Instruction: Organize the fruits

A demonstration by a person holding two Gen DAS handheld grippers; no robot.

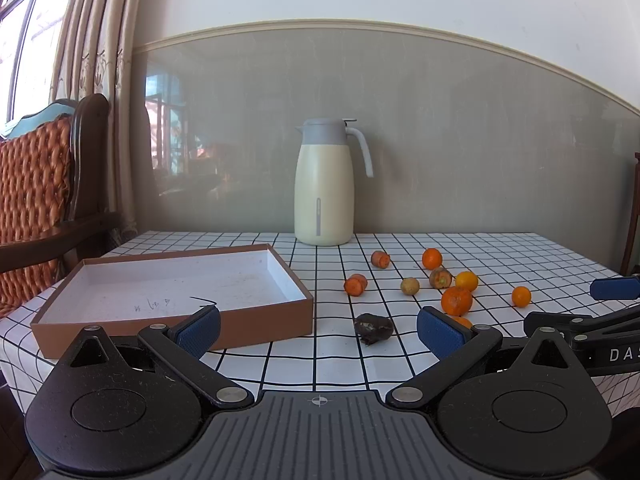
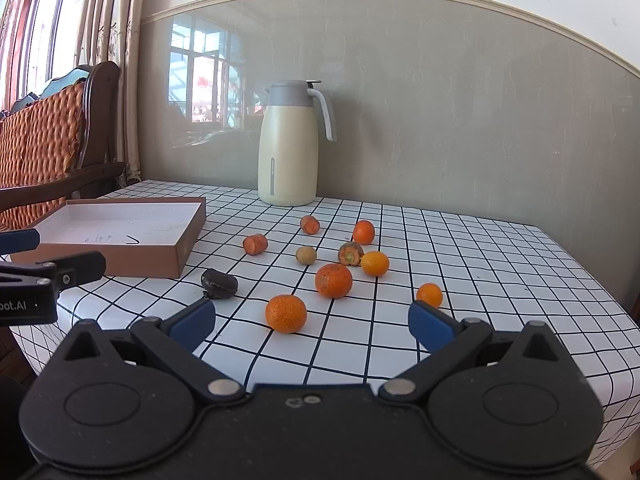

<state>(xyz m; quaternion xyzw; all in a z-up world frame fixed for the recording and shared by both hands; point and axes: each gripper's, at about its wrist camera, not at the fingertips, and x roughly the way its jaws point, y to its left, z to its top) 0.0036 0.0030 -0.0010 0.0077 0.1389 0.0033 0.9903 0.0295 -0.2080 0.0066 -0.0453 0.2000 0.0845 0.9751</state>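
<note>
left hand-held gripper (image 1: 318,330) released | right hand-held gripper (image 2: 312,322) released | nearest orange (image 2: 286,313) unhidden only right view

Nearest round orange mandarin (image 1: 463,321) mostly hidden behind the left gripper's blue padded fingers (image 1: 439,334). Handwriting inside shallow brown cardboard box (image 1: 172,322) too small to read. Dark wrinkled lump (image 2: 219,283) unidentifiable. Woven orange chair (image 2: 40,148) cut off by frame edge.

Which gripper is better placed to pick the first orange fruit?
Right. The right gripper is open with the nearest round orange tangerine directly ahead between its fingers. The left gripper, also open, faces the dark shrivelled item beside the shallow brown cardboard box.
</note>
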